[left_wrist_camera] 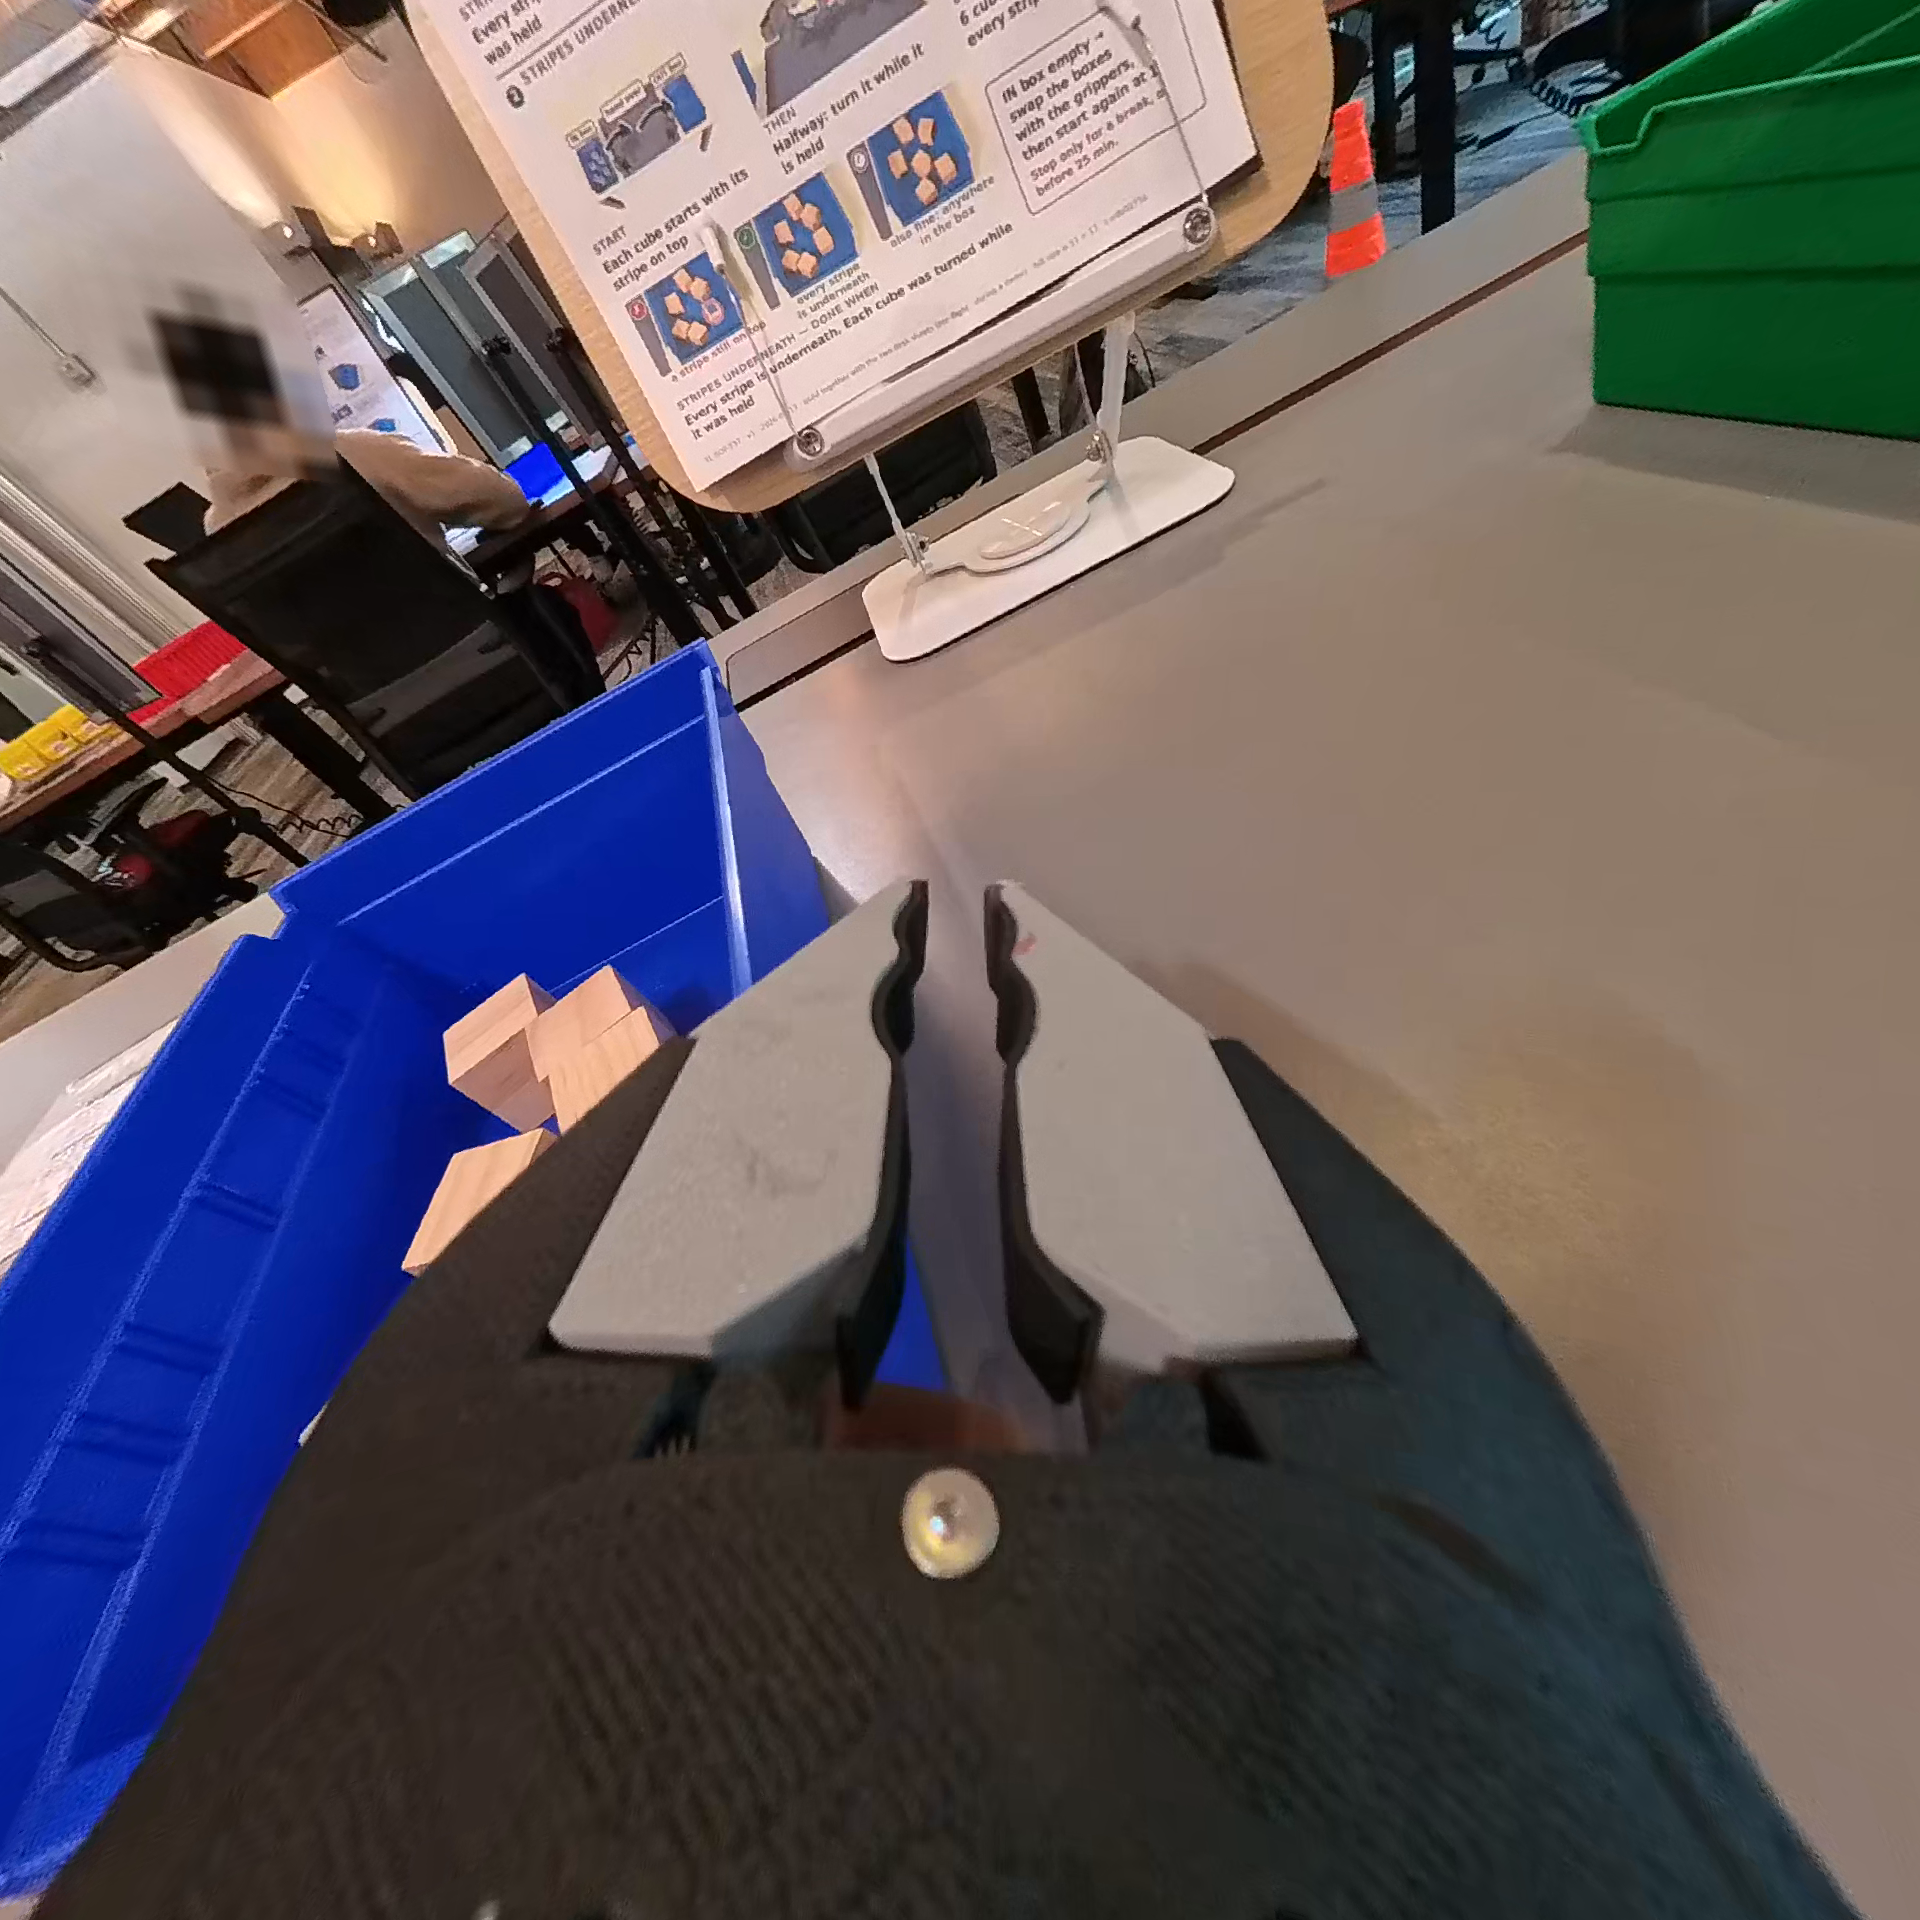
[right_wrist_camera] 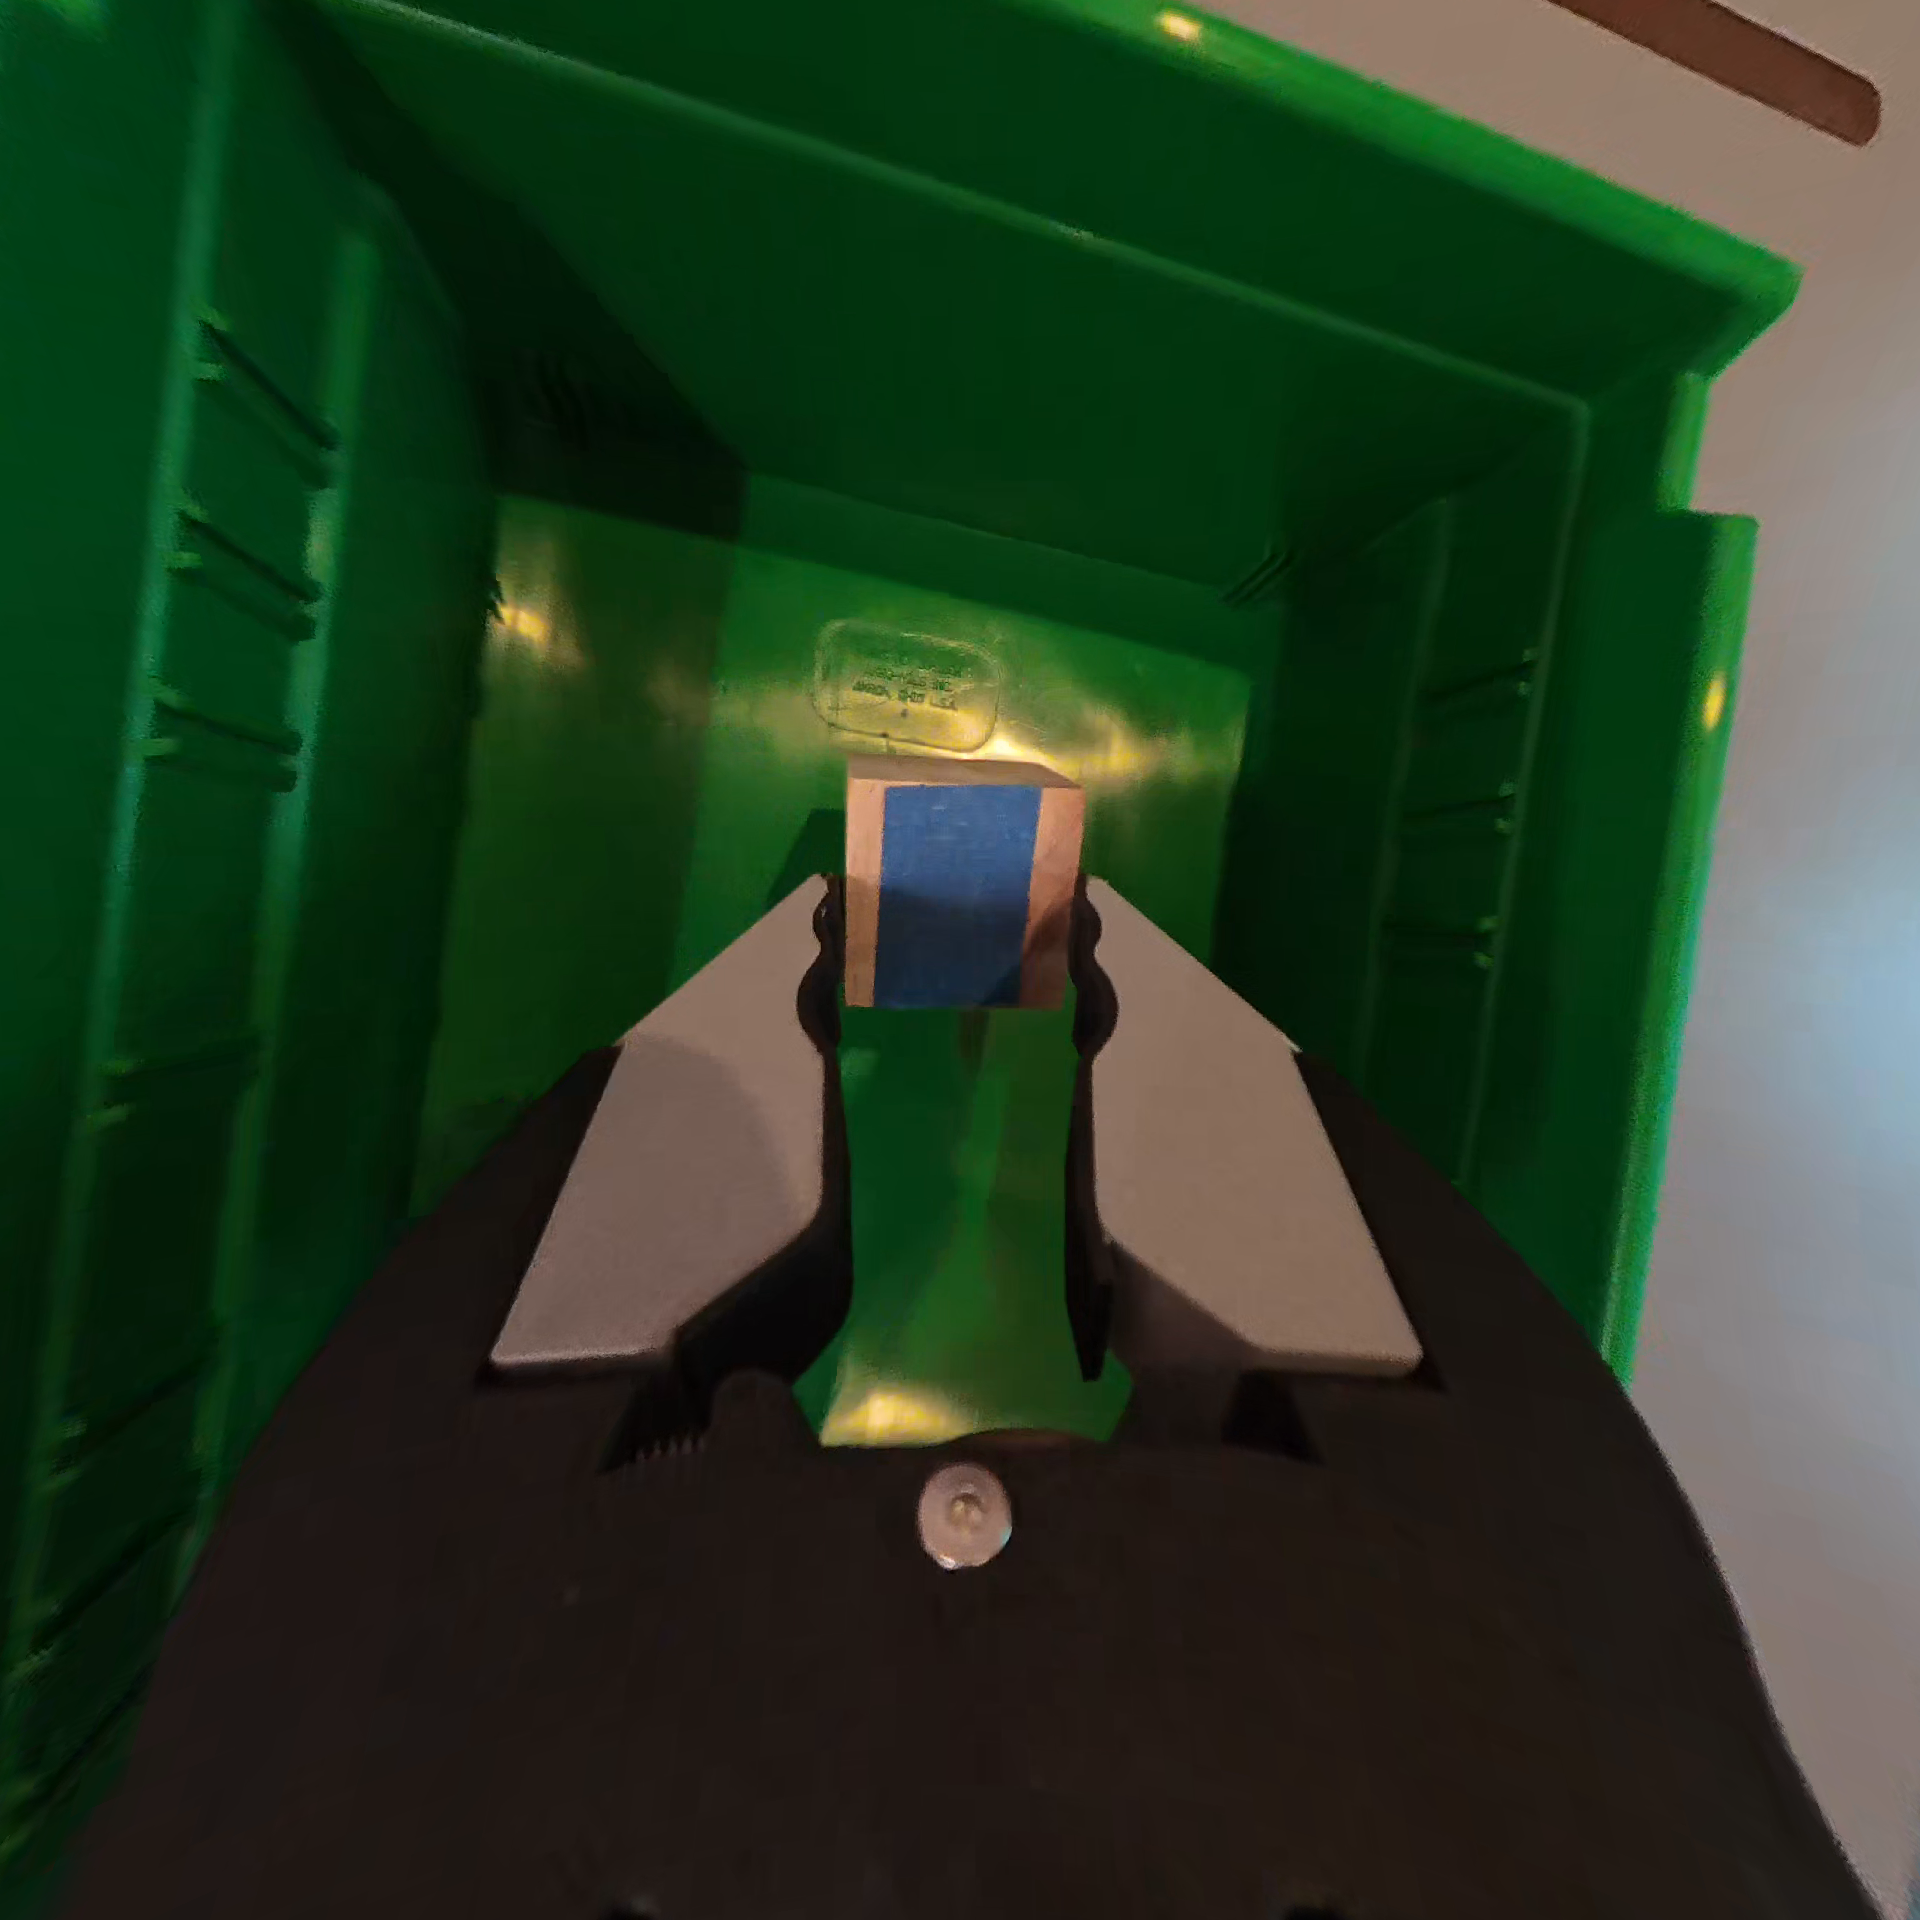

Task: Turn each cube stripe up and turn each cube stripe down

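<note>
Inside the green bin (right_wrist_camera: pixel 1039 416), the right gripper (right_wrist_camera: pixel 956 940) points down toward the floor of the bin and pinches a wooden cube (right_wrist_camera: pixel 961 883) between its fingertips (right_wrist_camera: pixel 826 935). The blue stripe (right_wrist_camera: pixel 956 894) on the cube faces the camera, running lengthwise along the fingers, with bare wood showing on either side of it. The bin floor under the cube is glossy, with a moulded stamp just beyond the cube. In the left wrist view, the left gripper (left_wrist_camera: pixel 956 914) hangs over the grey table (left_wrist_camera: pixel 1403 831) with nothing between its fingers, which stand only a narrow gap apart. Just to its left sits a blue bin (left_wrist_camera: pixel 260 1195), and several plain wooden cubes (left_wrist_camera: pixel 540 1049) lie in it, partly hidden behind the gripper body; no stripe shows on the faces in sight. Farther across the table stands an instruction sheet (left_wrist_camera: pixel 831 208) on a white stand (left_wrist_camera: pixel 1049 540), and the green bin (left_wrist_camera: pixel 1756 239) sits at the far right. An orange cone (left_wrist_camera: pixel 1354 192) stands on the floor behind.
</note>
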The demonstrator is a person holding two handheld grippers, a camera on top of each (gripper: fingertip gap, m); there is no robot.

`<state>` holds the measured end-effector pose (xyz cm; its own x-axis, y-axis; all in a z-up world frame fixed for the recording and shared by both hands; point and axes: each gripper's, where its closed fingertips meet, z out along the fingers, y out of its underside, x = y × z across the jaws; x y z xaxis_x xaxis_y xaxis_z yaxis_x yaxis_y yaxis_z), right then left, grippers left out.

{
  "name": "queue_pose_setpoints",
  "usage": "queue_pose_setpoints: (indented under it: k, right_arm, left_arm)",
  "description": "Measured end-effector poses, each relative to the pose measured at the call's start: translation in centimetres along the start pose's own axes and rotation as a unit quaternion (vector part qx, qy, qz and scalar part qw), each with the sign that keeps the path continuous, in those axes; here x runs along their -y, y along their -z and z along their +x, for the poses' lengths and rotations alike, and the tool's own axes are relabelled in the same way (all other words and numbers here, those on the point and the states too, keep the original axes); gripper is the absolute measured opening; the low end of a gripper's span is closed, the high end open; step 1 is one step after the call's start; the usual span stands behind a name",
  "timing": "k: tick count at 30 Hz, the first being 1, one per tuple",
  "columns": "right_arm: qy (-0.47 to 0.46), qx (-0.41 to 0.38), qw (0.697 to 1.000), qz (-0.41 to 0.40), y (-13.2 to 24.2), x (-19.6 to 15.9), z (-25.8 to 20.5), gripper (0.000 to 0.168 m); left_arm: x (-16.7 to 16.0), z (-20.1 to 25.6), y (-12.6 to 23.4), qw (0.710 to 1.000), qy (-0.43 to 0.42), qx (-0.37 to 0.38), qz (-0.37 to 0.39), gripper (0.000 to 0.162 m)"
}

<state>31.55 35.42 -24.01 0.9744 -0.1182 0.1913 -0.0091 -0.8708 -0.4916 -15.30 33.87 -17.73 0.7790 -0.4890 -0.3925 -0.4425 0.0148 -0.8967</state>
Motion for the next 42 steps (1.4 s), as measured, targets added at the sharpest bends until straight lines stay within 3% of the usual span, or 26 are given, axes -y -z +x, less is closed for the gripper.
queue_pose_setpoints:
  k: [4, 8, 13, 14, 15, 19, 24, 28, 30, 32, 36, 42]
  right_arm:
    - [-0.004, 0.008, 1.0, -0.026, -1.8, -1.1, 0.1, 0.042]
    - [-0.008, 0.013, 1.0, 0.007, 0.0, -0.5, 0.1, 0.045]
    - [-0.045, 0.087, 0.984, 0.147, 8.6, 1.7, -3.2, 0.057]
    - [-0.047, 0.114, 0.974, 0.19, 11.1, 1.8, -4.8, 0.056]
    - [-0.043, 0.138, 0.963, 0.228, 13.4, 1.7, -6.4, 0.055]
    - [0.016, 0.225, 0.925, 0.305, 19.0, -0.9, -13.8, 0.052]
    - [0.077, 0.274, 0.914, 0.288, 19.6, -3.4, -19.0, 0.052]
    - [0.075, 0.308, 0.893, 0.32, 20.8, -3.3, -20.1, 0.049]
    - [0.068, 0.312, 0.897, 0.307, 20.4, -3.6, -19.7, 0.051]
    - [0.06, 0.315, 0.896, 0.308, 20.3, -3.7, -19.2, 0.051]
    - [0.049, 0.341, 0.886, 0.311, 21.1, -3.7, -19.3, 0.052]
    - [0.067, 0.342, 0.885, 0.307, 21.4, -4.1, -20.1, 0.052]
  left_arm:
    - [0.0, 0.1, -0.1, 1.0, 0.0, -0.003, -0.001, 0.011]
    - [0.1, 0.1, 0.1, 1.0, 0.017, -0.013, -0.003, 0.013]
    - [1.8, -0.6, 1.5, 0.998, 0.043, -0.038, 0.014, 0.013]
    - [2.5, -1.4, 2.1, 0.998, 0.051, -0.034, 0.022, 0.02]
    - [3.1, -2.5, 2.8, 0.997, 0.06, -0.029, 0.031, 0.028]
    - [4.0, -6.8, 5.3, 0.994, 0.099, -0.033, 0.035, 0.028]
    - [0.5, -12.1, 5.7, 0.996, 0.088, -0.006, -0.008, 0.034]
    - [-3.7, -13.7, 4.3, 0.994, 0.079, -0.044, -0.06, 0.026]
    - [-5.4, -14.4, 3.8, 0.991, 0.074, -0.063, -0.093, 0.036]
    - [-6.7, -14.3, 3.5, 0.986, 0.04, -0.105, -0.121, 0.035]
    - [-9.9, -14.2, 3.0, 0.951, -0.008, -0.198, -0.236, 0.043]
    - [-11.1, -13.7, 2.1, 0.914, -0.031, -0.266, -0.304, 0.06]
